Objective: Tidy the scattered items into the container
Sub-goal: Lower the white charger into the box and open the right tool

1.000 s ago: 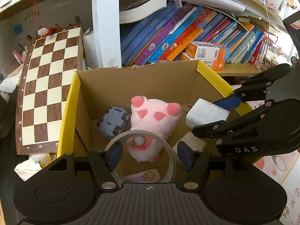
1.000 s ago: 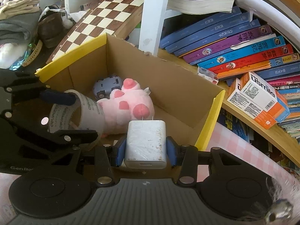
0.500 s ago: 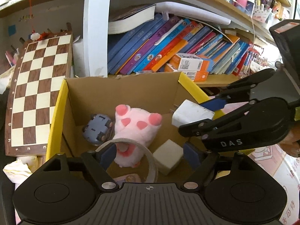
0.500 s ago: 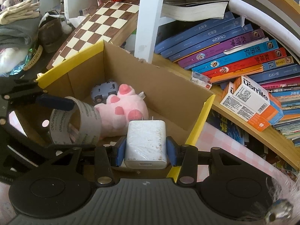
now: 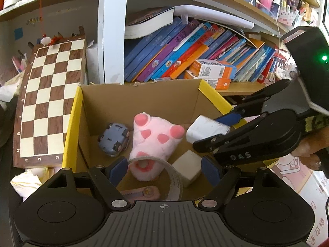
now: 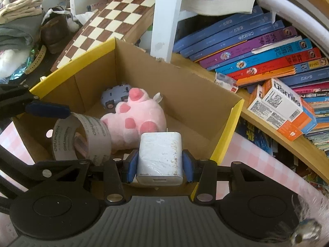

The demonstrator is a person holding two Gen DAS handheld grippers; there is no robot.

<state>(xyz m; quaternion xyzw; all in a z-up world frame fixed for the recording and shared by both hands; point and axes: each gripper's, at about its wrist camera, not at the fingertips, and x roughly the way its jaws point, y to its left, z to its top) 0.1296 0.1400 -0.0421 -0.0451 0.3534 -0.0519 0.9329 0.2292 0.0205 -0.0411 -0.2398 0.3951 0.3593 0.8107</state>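
Over the cardboard box [image 5: 141,100] with its yellow-edged flaps, both my grippers hang side by side. My right gripper [image 6: 160,165] is pinching a white charger block [image 6: 160,158] between its blue pads, snug on both sides, and it sits above the near right corner of the box, not yet down inside. My left gripper [image 5: 164,169] stands spread wide, with the clear tape roll [image 5: 164,177] sitting between its fingers; from the right wrist view the roll [image 6: 82,138] hangs right under one blue fingertip [image 6: 48,109], touching or nearly so, I cannot tell which. Down on the box floor a pink plush toy [image 5: 154,142] lies on its back, paws up, with a small grey toy car [image 5: 113,142] flipped over just beside it, toward the far left corner. A white cube [image 5: 188,167] rests near the plush on the right. Something pink and flat [image 5: 141,193] lies under the tape roll. A chessboard [image 5: 49,100] leans behind the box on the left, and slanted books [image 5: 185,55] fill the shelf beyond.
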